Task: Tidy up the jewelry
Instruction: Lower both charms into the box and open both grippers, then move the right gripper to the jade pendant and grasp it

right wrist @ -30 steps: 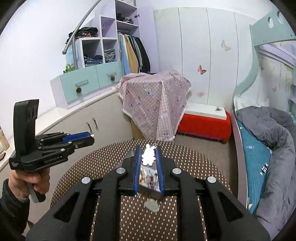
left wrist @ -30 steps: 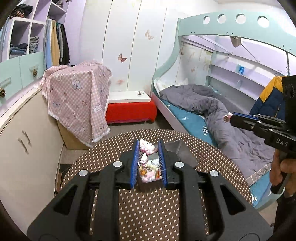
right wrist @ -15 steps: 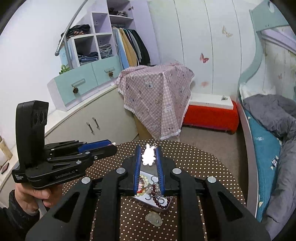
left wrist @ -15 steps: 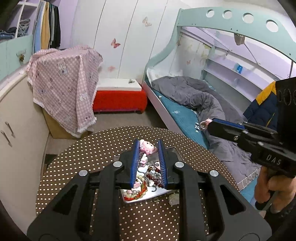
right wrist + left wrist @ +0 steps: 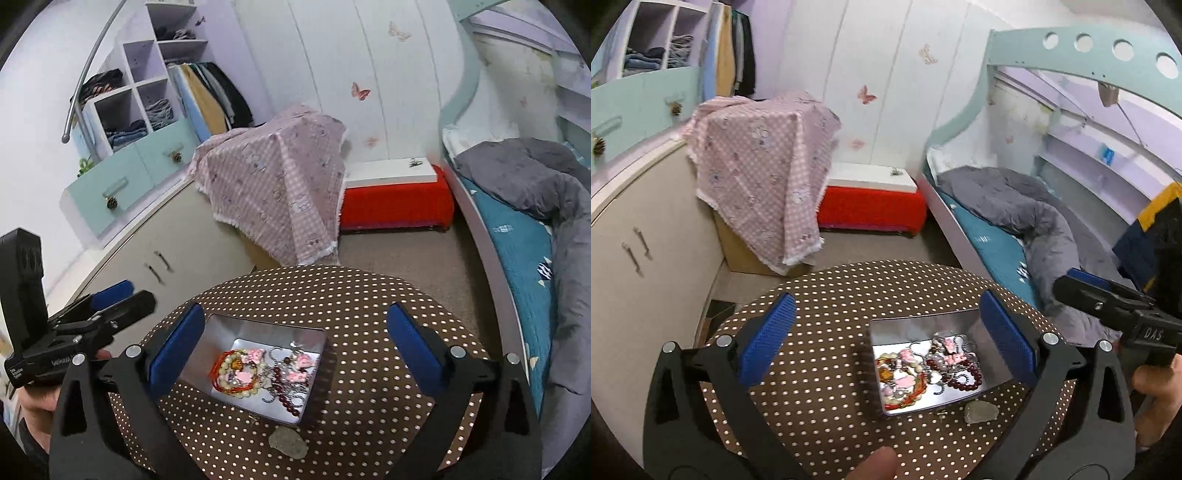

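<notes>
A silver metal tin (image 5: 886,325) (image 5: 221,328) sits on the round brown polka-dot table (image 5: 820,369) (image 5: 362,317). It holds a tangle of jewelry (image 5: 927,365) (image 5: 266,373): pink charms, dark red beads, a red and cream bracelet. My left gripper (image 5: 886,332) is open and empty above the tin's left side. My right gripper (image 5: 295,339) is open and empty above the tin. Each gripper shows at the edge of the other's view, the right one (image 5: 1108,299) and the left one (image 5: 110,306).
A pale flat stone (image 5: 980,411) (image 5: 288,441) lies on the table just in front of the tin. Behind stand a box under a pink checked cloth (image 5: 761,173), a red bench (image 5: 871,206), a bed with a grey duvet (image 5: 1034,218) and a cabinet (image 5: 155,251).
Both grippers opened and let go their pink and white charms, which now lie in the tin. Both grippers pulled back and tilted down toward the table.
</notes>
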Tool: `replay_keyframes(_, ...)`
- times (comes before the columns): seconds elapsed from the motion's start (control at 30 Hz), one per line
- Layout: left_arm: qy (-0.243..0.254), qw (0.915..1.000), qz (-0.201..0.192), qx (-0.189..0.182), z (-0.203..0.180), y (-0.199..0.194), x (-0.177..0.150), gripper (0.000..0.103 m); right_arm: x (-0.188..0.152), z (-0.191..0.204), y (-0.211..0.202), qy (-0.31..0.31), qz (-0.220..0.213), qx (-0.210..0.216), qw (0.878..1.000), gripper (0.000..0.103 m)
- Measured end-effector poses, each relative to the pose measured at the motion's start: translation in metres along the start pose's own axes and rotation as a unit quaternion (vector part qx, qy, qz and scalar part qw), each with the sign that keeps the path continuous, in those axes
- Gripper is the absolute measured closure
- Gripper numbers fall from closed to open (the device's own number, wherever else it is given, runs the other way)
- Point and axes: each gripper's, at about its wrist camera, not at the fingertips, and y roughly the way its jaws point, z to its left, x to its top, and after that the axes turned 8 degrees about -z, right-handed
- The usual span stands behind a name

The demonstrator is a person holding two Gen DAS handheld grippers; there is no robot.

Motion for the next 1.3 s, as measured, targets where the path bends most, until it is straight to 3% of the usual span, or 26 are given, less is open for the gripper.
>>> replay_keyframes(0.5,-0.003,0.9999,-0.015,0.001,0.003,-0.037,-0.028,0.006,-0.020,-0.005,-0.031,-0.007,-0.004,-0.009,1.000,0.008)
replay_keyframes(0.93,-0.013,0.9995,0.027,0.005,0.003,-0.041,-0.075,0.006,-0.089,-0.005,-0.029,-0.018,0.069,0.003,0.997,0.008)
replay_keyframes(1.3,-0.008,0.9981,0.060,0.013,0.001,-0.034,-0.103,0.006,-0.117,0.012,0.007,-0.047,0.114,0.008,0.992,0.008)
